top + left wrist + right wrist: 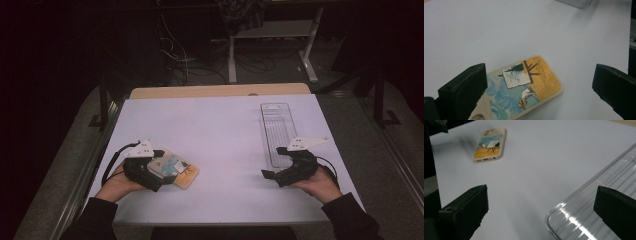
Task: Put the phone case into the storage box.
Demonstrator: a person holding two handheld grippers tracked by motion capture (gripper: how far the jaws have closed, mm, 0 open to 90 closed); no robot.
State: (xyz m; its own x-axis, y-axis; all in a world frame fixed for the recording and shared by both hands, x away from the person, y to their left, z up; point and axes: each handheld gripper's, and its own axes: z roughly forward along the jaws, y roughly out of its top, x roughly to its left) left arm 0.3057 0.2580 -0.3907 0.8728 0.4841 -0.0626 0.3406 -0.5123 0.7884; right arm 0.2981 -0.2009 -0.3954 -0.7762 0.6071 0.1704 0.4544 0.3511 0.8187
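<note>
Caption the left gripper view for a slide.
Open left tool poised over a painted phone case lying flat on the white table.

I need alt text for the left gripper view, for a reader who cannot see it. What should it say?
A phone case printed with a painting of an easel and a painter lies flat on a white table, between the open black jaws of the left gripper. The jaws do not press on it. A clear tray's blurred edge shows at the top.
</note>
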